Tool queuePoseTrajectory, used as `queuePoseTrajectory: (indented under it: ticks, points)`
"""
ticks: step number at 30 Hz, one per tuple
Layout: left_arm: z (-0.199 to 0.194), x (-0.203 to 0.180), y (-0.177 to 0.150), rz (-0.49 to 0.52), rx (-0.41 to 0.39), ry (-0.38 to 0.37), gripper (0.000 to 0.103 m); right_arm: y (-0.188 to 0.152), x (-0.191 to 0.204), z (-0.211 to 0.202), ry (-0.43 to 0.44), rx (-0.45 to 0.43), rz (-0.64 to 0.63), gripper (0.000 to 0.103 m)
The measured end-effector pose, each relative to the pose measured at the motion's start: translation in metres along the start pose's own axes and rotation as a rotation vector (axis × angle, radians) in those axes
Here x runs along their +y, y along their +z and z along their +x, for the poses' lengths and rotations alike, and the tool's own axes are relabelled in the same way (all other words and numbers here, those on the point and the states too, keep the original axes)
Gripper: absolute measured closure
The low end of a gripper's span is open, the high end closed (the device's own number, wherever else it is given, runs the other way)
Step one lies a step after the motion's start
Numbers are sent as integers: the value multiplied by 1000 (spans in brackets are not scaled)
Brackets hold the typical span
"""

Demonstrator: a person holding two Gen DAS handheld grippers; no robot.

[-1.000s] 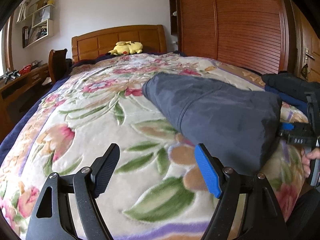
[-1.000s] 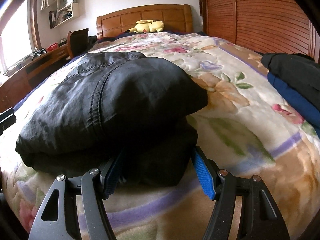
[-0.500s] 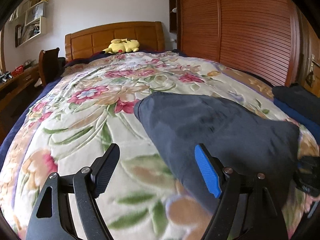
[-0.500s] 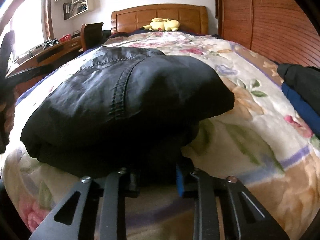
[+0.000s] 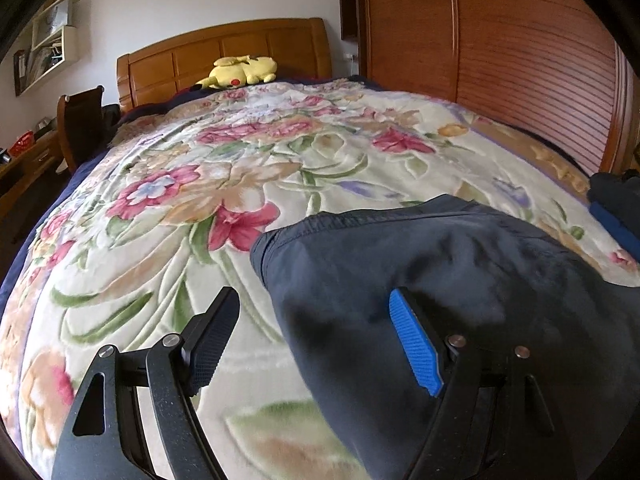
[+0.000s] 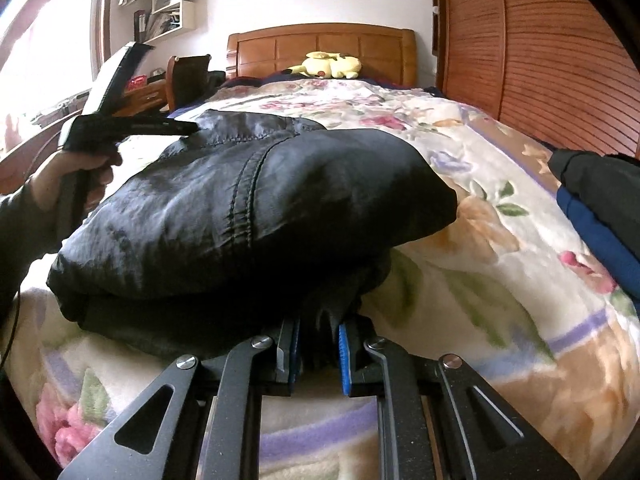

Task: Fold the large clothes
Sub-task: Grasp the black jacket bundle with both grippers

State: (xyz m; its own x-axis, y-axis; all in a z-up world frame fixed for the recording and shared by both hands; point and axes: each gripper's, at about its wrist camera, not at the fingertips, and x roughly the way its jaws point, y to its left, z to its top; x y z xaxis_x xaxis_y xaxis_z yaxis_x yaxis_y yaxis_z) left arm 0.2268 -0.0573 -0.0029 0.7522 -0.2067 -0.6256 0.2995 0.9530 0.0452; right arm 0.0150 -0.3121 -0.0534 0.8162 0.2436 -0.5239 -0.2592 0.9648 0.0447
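A dark, folded garment (image 6: 256,208) lies on the floral bedspread (image 6: 500,288) near the foot of the bed. It also shows in the left wrist view (image 5: 420,264). My right gripper (image 6: 318,350) is shut on the garment's near lower edge, with cloth bunched between the blue pads. My left gripper (image 5: 314,336) is open and empty above the garment's left edge, its blue finger (image 5: 416,346) over the cloth. In the right wrist view the left gripper (image 6: 120,120) hangs over the garment's far left side.
A pile of dark and blue clothes (image 6: 600,204) lies at the bed's right edge. A yellow plush toy (image 5: 242,72) sits by the wooden headboard (image 5: 224,52). A slatted wooden wardrobe (image 5: 500,60) stands on the right, a chair and desk (image 5: 76,124) on the left.
My right gripper has closed on the garment's near edge. My left gripper has moved rightward and up over the garment, still open.
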Motion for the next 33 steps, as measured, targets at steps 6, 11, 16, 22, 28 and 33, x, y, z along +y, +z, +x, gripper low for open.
queuePoseTrajectory:
  ticks: [6,11,16,22,28,33]
  points:
    - [23,-1,7,6,24,3,24,0,0,-1,11,-7,-8,88]
    - [31,-3,5,8,30,-4,23,0,-1,0,18,-8,-7,88]
    - [35,4,1,-46,36,-46,23,1,-1,1,14,-7,-8,88]
    - [34,7,-2,-78,39,-87,28,3,0,2,-8,-7,-12,86]
    - [33,8,-6,-104,44,-110,28,4,-5,3,-4,-6,0,79]
    - [36,8,-6,-117,52,-129,28,6,-8,7,-24,6,12,65]
